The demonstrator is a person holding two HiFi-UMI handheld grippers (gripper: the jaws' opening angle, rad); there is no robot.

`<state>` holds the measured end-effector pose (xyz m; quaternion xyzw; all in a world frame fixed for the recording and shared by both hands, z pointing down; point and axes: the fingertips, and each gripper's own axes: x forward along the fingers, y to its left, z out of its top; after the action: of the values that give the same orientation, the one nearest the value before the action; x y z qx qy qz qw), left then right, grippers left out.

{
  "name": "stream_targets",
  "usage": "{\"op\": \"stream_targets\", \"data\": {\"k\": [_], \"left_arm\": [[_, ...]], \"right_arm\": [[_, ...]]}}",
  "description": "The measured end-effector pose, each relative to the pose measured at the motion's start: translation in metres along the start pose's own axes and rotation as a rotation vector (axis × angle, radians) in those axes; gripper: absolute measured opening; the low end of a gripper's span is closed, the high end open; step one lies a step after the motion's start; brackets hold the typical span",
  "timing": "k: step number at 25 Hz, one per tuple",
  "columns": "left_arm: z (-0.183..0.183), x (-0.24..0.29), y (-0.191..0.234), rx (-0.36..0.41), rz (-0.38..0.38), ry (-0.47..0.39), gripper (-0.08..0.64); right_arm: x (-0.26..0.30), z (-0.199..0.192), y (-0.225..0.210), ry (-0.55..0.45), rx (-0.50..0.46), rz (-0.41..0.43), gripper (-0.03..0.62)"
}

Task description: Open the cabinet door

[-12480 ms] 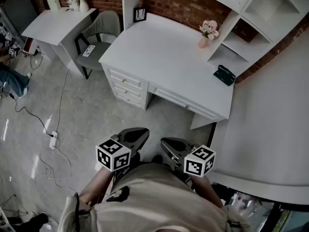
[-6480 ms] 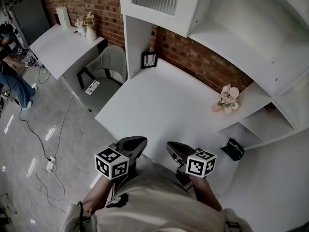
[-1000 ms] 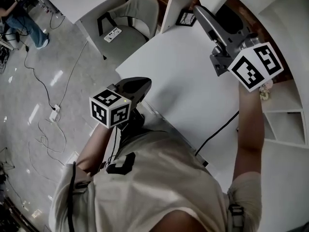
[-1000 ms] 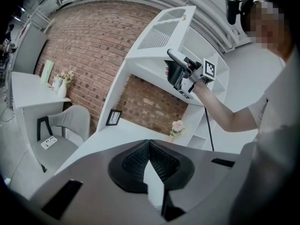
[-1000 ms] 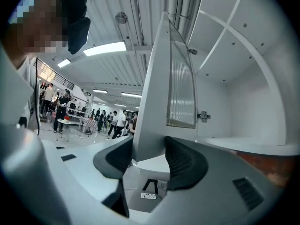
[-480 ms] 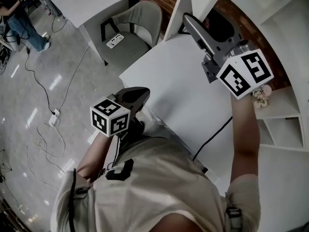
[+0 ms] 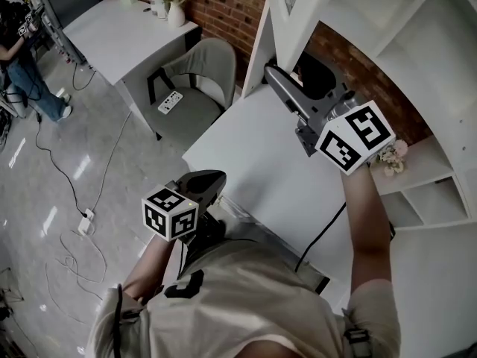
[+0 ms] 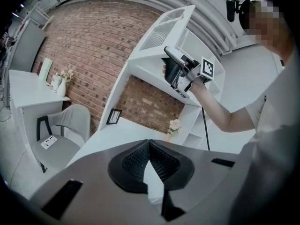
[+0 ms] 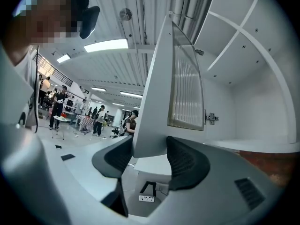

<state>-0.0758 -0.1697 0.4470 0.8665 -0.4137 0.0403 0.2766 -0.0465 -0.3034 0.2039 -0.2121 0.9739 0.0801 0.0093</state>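
Cabinet door (image 9: 158,102), swung open; edge between right gripper (image 9: 151,157) jaws, just widened, released: opening seems done. Left gripper (image 8: 149,150) jaws together, empty.

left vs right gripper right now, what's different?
Left gripper is held low by the waist; right gripper is raised to the cabinet door. Left fingers are together and empty; right fingers have just been opening and stand apart around the door's lower edge. Both carry marker cubes.

Cabinet door (image 9: 185,78) swung open; right gripper (image 9: 150,157) jaws just opened astride it.
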Motion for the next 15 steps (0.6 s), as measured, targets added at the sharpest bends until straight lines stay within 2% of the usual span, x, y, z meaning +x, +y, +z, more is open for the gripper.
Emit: {"op": "stream_targets", "data": {"k": [7, 11, 15], "left_arm": [[0.005, -0.007, 0.010, 0.018, -0.043, 0.018, 0.015], [0.005, -0.015, 0.016, 0.007, -0.023, 0.010, 0.015], [-0.003, -0.020, 0.022, -0.019, 0.029, 0.018, 0.015]], "right_arm": [[0.010, 0.002, 0.008, -0.028, 0.008, -0.013, 0.242], [0.018, 0.002, 0.014, -0.031, -0.013, -0.027, 0.247], [0.023, 0.003, 0.017, -0.054, -0.019, -0.045, 0.249]]}}
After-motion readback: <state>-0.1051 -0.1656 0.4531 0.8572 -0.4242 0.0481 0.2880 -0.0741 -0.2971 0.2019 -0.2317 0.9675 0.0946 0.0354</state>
